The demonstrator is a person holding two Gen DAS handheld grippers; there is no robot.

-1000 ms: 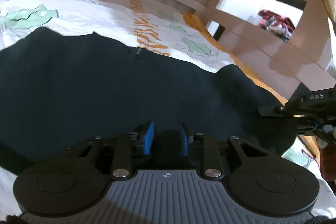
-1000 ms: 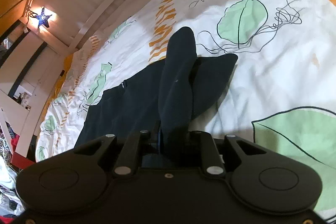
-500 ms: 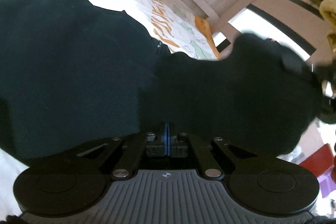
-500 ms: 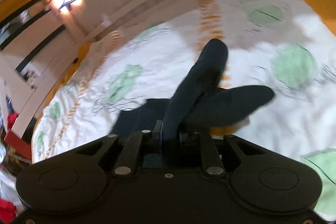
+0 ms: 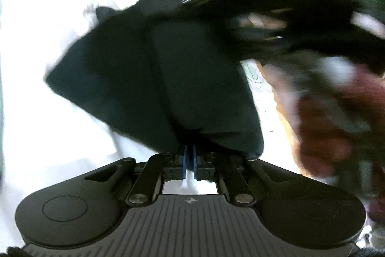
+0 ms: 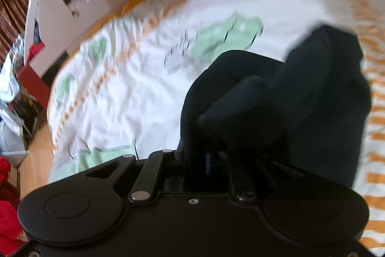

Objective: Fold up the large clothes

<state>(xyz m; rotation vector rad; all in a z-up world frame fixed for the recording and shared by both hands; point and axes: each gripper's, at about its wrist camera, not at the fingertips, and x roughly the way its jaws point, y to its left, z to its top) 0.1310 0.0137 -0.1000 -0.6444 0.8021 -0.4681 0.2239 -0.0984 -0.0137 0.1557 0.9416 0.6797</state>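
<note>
The dark garment (image 5: 168,78) is lifted over the bed's patterned sheet (image 6: 134,93), pinched at its near edge by the closed left tongs (image 5: 189,160); another bunched part (image 6: 276,107) is clamped by the right tongs (image 6: 204,163).

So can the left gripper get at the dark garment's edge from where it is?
Likely yes: the left gripper already looks shut on the dark garment, cloth running straight into its blue pads.

You're gripping a dark garment (image 5: 197,78) of soft, matt cloth. Under it, the bedsheet (image 6: 125,98) is thin, wrinkled printed cotton-like fabric. Your left gripper (image 5: 189,160) is matt black plastic with a ribbed grey top and shiny metal pins.
</note>
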